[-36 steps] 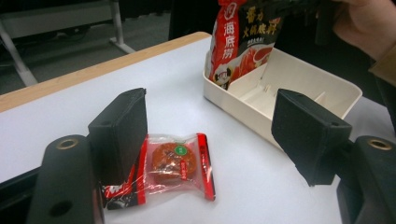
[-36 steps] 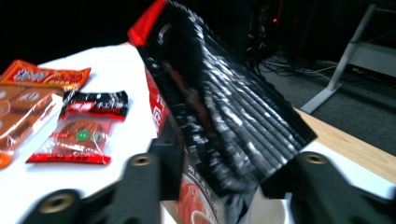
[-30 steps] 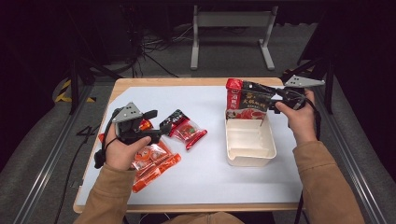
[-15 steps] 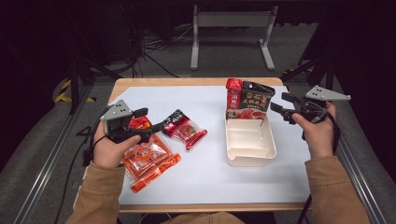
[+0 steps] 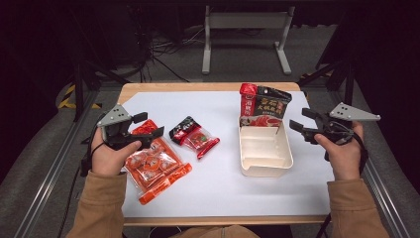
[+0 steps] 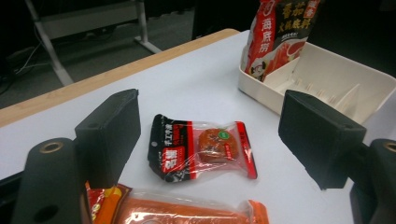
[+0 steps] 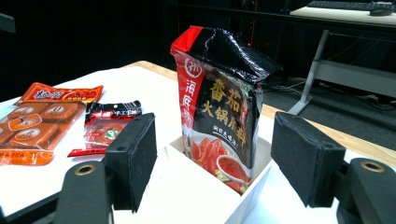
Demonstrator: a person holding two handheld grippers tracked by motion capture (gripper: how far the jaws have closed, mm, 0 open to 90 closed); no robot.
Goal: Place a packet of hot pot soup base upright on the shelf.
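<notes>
The glossy black-and-red soup base pouch (image 7: 219,102) carries bold orange Chinese characters 番茄火锅底料 over a picture of tomato broth, and white characters down its red side strip. It stands upright in the far compartment of the white plastic divided tray (image 5: 265,151), right of centre in the high view. The right gripper (image 5: 303,130) sits just right of the tray, its padded black jaws just opened wide with nothing between them, apart from the pouch. At left, the left gripper (image 5: 151,128) hovers with jaws parted and empty over crinkly orange snack packs (image 5: 151,166), near a small clear-windowed red sachet (image 6: 205,149) on the white table cover (image 5: 218,198).
</notes>
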